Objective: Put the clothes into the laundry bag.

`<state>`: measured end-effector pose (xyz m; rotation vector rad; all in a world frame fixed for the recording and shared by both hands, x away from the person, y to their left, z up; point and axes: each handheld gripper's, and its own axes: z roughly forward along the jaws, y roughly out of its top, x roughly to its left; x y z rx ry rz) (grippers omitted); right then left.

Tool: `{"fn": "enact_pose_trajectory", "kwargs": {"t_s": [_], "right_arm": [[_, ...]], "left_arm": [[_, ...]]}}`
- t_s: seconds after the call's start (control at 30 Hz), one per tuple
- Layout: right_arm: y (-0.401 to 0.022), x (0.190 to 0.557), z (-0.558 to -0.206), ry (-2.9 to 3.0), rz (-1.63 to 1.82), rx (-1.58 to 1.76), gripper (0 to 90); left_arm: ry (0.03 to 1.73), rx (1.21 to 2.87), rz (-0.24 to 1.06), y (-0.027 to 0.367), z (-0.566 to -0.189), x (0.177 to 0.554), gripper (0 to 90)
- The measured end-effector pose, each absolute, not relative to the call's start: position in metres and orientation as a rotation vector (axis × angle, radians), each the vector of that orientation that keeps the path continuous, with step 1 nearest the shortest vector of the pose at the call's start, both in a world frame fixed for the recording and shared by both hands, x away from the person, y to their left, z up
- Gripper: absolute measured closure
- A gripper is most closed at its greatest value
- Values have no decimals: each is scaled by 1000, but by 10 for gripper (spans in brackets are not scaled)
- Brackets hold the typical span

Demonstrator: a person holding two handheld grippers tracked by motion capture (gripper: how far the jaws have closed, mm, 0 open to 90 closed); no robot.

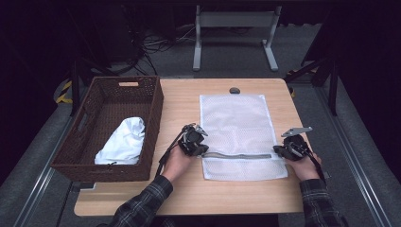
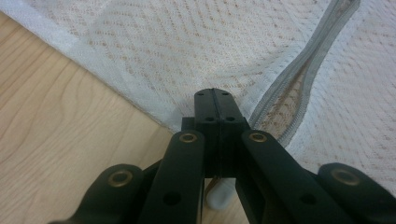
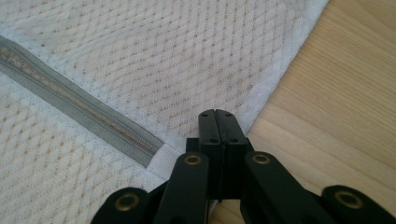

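Wicker basket (image 1: 153, 101) at the table's (image 1: 179, 99) left edge holds a white bundle (image 1: 124, 141). Right of it, a white mesh bag (image 1: 236, 123) lies flat mid-table, its grey zipper (image 1: 239, 155) running across near the front edge. Left claw (image 1: 201, 150) sits at the zipper's left end, jaws shut together; whether mesh is pinched cannot be told. Right claw (image 1: 278, 151) sits at the zipper's right end, likewise shut. Judgement: the bag is light, limp and snag-prone; grip it by the stitched hems beside the zipper.

Dark room, grey carpet floor (image 1: 227, 52), white-legged desk frame (image 1: 234, 21) behind the wooden bench (image 1: 189, 194), cables (image 1: 156, 45) tangled at back left.
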<state>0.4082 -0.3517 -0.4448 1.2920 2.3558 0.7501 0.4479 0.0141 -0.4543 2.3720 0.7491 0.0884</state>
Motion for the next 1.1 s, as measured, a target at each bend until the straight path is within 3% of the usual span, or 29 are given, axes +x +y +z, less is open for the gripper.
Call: {"fn": "enact_pose_trajectory", "kwargs": {"t_s": [1.1], "right_arm": [[-422, 398, -441, 2160, 638, 1541, 900]], "left_arm": [[591, 2403, 15, -77, -453, 451, 900]]}}
